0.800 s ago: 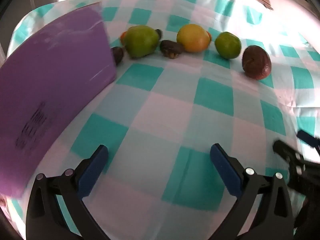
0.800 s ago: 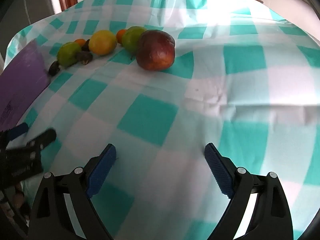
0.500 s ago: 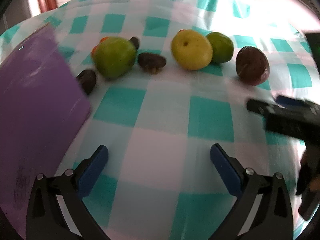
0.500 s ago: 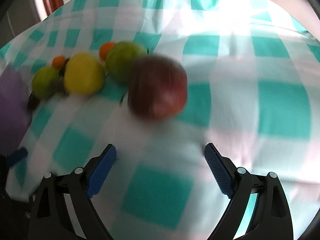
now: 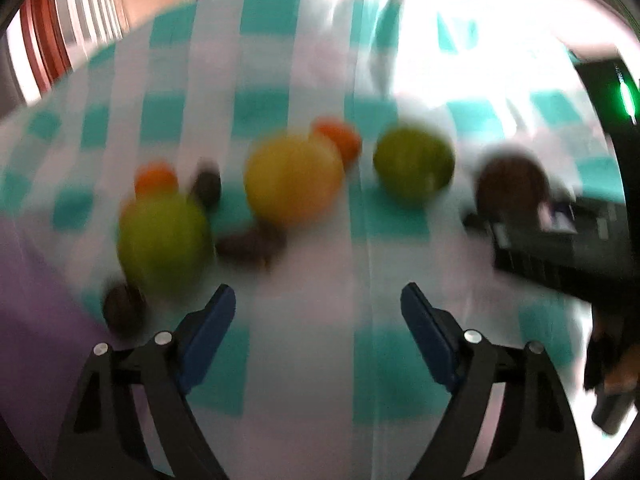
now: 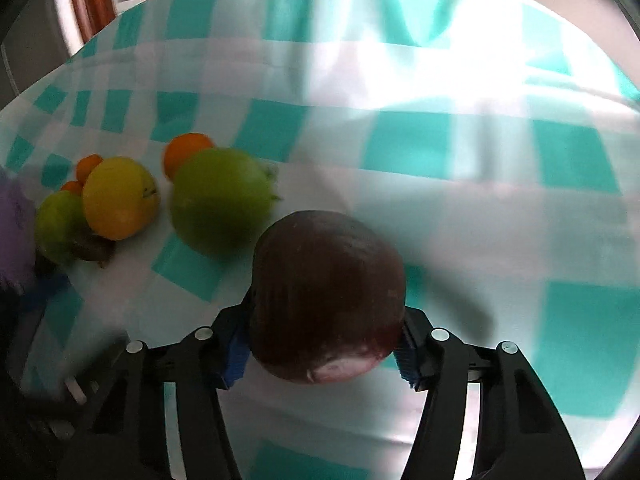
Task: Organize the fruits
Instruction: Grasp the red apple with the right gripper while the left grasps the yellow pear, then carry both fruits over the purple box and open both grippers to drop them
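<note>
We see a table covered in a teal-and-white checked cloth (image 6: 440, 148), viewed from two cameras, each looking out along a hand-held gripper.

In the right wrist view, our right gripper (image 6: 322, 350) is closed on a dark red apple (image 6: 326, 296). The apple fills the space between the two blue pads (image 6: 236, 354), which press against its left and right sides low on its body, so most of the fruit bulges up and forward beyond the fingertips. To do this step well, we judge that we should keep the squeeze steady and gentle, lift straight up before travelling, and move slowly, since a round, smooth fruit held low on its sides could roll out forward.

Beyond the apple, to the left, lie the other fruits: a large green fruit (image 6: 222, 200) just beside the apple, a yellow fruit (image 6: 120, 198), a smaller green fruit (image 6: 58, 224), and small orange ones (image 6: 186, 154) behind them. A purple board (image 6: 14, 232) shows at the far left edge.

In the left wrist view, which is blurred, our left gripper (image 5: 318, 320) stands wide open with nothing between its fingers. It hangs over bare cloth just in front of the row of fruit. The apple sits at the right end of that row, with the right gripper's dark body around it.
</note>
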`<state>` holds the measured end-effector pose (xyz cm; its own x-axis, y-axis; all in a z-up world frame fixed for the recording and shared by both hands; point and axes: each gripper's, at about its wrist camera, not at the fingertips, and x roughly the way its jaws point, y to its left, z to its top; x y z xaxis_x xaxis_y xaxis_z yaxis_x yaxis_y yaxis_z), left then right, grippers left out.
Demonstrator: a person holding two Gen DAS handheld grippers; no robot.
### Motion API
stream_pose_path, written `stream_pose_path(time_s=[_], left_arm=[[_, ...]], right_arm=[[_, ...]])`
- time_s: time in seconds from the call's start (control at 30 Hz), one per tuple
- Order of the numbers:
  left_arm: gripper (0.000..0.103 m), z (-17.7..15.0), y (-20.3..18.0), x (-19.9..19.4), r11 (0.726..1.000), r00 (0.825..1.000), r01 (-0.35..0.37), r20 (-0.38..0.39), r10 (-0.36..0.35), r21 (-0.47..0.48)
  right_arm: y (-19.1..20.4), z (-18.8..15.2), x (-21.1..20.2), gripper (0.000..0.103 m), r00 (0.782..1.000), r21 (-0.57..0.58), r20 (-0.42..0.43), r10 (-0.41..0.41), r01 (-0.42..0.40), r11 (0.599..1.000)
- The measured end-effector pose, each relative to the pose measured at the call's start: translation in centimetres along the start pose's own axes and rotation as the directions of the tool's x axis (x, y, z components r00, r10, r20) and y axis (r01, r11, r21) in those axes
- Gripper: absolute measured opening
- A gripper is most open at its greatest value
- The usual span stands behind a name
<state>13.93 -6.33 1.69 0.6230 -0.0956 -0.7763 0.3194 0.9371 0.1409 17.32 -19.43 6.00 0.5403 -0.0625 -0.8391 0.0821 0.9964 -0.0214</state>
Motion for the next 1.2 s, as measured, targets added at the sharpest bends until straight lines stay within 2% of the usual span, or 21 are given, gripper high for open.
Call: stream_pose_path(time_s=[0.03,0.1,0.17,0.3,0.4,0.57,0.67,0.77,0.8,0.87,0.97,1.07,1.2], left_arm=[[0.085,0.8,0.1,-0.2,1.000,1.000,0.002,0.021,-0.002,-0.009],[0.085,3.0,-0.2,-0.2,0.997,0.995,-0.073,0.066,0.071,0.031],[0.087,4.8,-0.5,0.7,0.993,0.995,-0.091,0.057,0.087,0.079],[0.088,6.6,-1.0,2.7,0.984,1.000,-0.030,0.003,0.030,0.175],[0.088,7.2,-0.5,2.9,0.991,0.999,0.030,0.009,-0.031,0.132],[0.087,6.5,1.2,3.6,0.993,0.992,0.118,-0.036,-0.118,-0.006],[0.086,5.8,1.2,3.9,0.993,0.993,0.110,-0.043,-0.109,0.030],[0.075,5.8,0.7,4.2,0.991,0.992,0.107,-0.071,-0.101,0.076],[0.065,5.8,0.5,4.2,0.989,0.991,0.118,-0.076,-0.111,0.091],[0.065,5.7,0.5,5.0,0.987,0.989,0.116,-0.102,-0.105,0.111],[0.065,5.4,-0.5,5.3,0.983,0.993,0.067,-0.112,-0.048,0.173],[0.065,5.5,-0.9,5.3,0.981,0.992,0.057,-0.123,-0.034,0.187],[0.065,4.5,-3.1,3.5,0.973,0.991,0.031,-0.132,-0.001,0.229]], right_arm=[[-0.6,-0.3,-0.2,0.058,1.000,0.012,-0.001,0.001,-0.001,1.000],[-2.4,-1.6,-1.6,0.057,1.000,0.020,-0.009,0.005,-0.004,1.000],[-3.1,-2.5,-2.3,0.058,1.000,0.021,-0.015,0.014,-0.013,1.000],[-3.8,-3.8,-3.1,0.057,1.000,0.048,-0.019,0.017,-0.016,0.999],[-3.0,-3.7,-2.4,0.058,1.000,0.065,-0.022,0.020,-0.018,0.998],[-3.2,-3.9,-2.7,0.058,0.999,0.072,-0.013,0.033,-0.032,0.997],[-3.0,-3.8,-2.7,0.058,0.999,0.074,-0.015,0.034,-0.033,0.997],[-3.0,-4.2,-3.1,0.058,0.999,0.079,-0.011,0.049,-0.048,0.996],[-2.9,-4.3,-3.2,0.058,0.999,0.082,-0.011,0.053,-0.052,0.995],[-2.8,-4.5,-3.4,0.058,0.998,0.080,-0.008,0.056,-0.055,0.995],[-2.5,-5.0,-3.7,0.058,0.998,0.060,-0.002,0.058,-0.058,0.997],[-2.4,-5.4,-4.0,0.057,0.998,0.034,-0.010,0.054,-0.054,0.998],[-2.3,-6.2,-4.6,0.057,0.997,-0.006,-0.054,0.056,-0.056,0.998]])
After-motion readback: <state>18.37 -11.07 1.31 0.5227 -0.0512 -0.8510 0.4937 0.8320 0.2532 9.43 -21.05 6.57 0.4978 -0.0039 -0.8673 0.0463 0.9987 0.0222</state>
